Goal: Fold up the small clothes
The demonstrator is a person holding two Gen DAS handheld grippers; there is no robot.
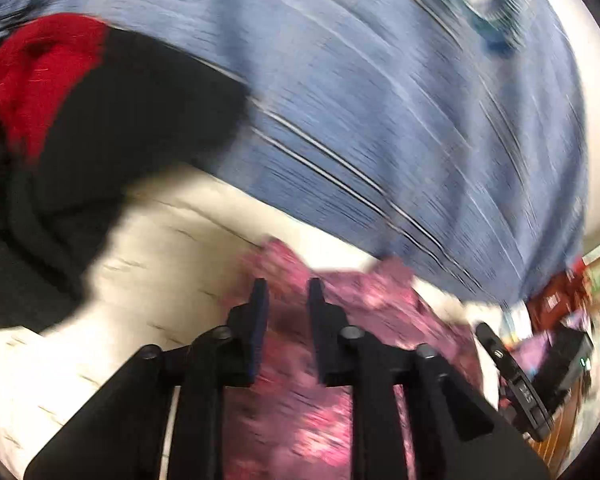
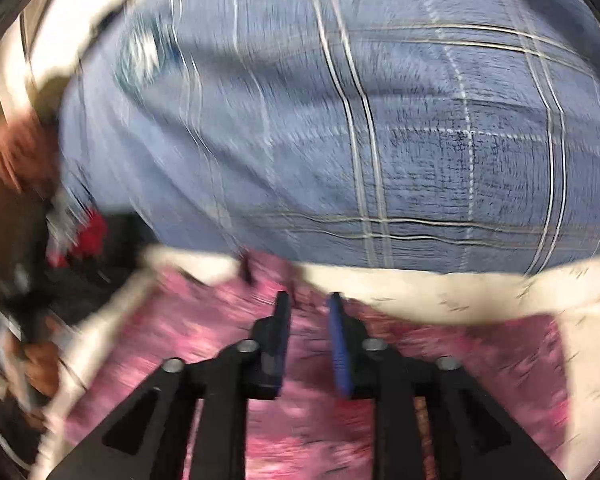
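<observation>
A small pink patterned garment [image 1: 340, 312] lies on a cream quilted surface [image 1: 148, 264]. My left gripper [image 1: 288, 284] is over its near part, fingers slightly apart with pink cloth showing between them. In the right wrist view the same pink garment [image 2: 204, 328] spreads under my right gripper [image 2: 308, 298], whose fingers also stand slightly apart over the cloth. Both views are blurred, so I cannot tell whether either gripper pinches the cloth. The right gripper body [image 1: 516, 376] shows at the right edge of the left wrist view.
A large blue plaid cloth [image 2: 380, 120] covers the surface beyond the pink garment and also shows in the left wrist view [image 1: 380, 100]. A black garment [image 1: 112, 140] and a red one [image 1: 36, 68] lie at the left. The cream surface [image 2: 440, 296] shows at right.
</observation>
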